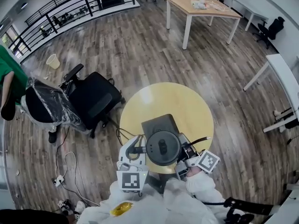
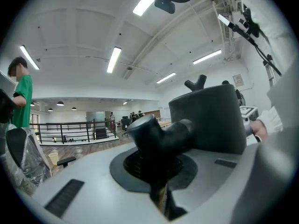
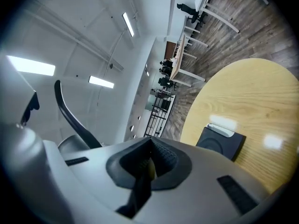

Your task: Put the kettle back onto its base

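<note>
The dark grey kettle point(image 1: 163, 147) with its round lid is up in the air at the near edge of the round yellow bench point(image 1: 187, 101) and not on its base. The left hand-held gripper point(image 1: 135, 153) has it by the handle; in the left gripper view the jaws are clamped tight on that thick black handle, with the kettle body point(image 2: 210, 120) bulking up just behind.

The flat, square, dark base point(image 1: 159, 124) lies on the bench just beyond the kettle, partly covered by it from the head view. The right gripper view shows the base point(image 3: 219, 143) bare on the yellow wood point(image 3: 252, 101).

The right hand-held gripper point(image 1: 184, 164) sits just beside the kettle's right flank. Its jaws point(image 3: 149, 164) are pressed together with nothing between them.
</note>
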`<state>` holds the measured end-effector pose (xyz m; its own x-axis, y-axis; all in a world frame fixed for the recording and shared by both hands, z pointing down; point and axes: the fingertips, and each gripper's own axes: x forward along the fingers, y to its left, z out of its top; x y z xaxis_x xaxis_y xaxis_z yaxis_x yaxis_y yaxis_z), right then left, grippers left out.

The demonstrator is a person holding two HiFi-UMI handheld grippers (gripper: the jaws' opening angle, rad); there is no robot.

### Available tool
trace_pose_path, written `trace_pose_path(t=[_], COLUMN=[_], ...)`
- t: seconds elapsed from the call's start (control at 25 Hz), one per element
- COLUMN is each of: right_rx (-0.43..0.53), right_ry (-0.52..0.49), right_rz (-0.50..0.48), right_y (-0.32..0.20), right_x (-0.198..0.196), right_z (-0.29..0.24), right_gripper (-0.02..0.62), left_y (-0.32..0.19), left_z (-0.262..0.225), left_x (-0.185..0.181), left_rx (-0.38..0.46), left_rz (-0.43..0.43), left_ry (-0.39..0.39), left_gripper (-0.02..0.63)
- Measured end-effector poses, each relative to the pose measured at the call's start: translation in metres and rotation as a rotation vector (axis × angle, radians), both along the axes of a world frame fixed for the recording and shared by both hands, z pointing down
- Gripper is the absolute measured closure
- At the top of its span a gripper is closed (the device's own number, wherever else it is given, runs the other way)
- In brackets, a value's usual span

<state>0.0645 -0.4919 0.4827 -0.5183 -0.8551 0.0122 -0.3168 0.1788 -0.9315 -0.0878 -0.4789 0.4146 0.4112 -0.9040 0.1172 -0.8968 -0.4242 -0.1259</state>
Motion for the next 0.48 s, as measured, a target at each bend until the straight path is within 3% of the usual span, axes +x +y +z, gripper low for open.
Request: trace_pose_path(t=[0.12, 0.4, 0.48], right_rx=[-0.014, -0.087, -0.099], right_ry=[0.052, 0.274, 0.293], right_rz=[-0.063, -0.173, -0.185], right_y=[-0.023, -0.071, -0.082], right_x=[-0.005, -0.004, -0.006], right_z=[0.016, 0.074, 0.088], right_gripper=[0.584, 0.584, 0.584], left_y=[-0.024, -0.063, -0.073], left_z=[0.01, 0.057, 0.072], left_x=[-0.001, -0.01, -0.013], left_rx=[0.02, -0.02, -0.026], left_rz=[-0.015, -0.087, -0.094], left_ry=[0.0, 0.022, 0.029], left_gripper=[0.586, 0.591, 0.591])
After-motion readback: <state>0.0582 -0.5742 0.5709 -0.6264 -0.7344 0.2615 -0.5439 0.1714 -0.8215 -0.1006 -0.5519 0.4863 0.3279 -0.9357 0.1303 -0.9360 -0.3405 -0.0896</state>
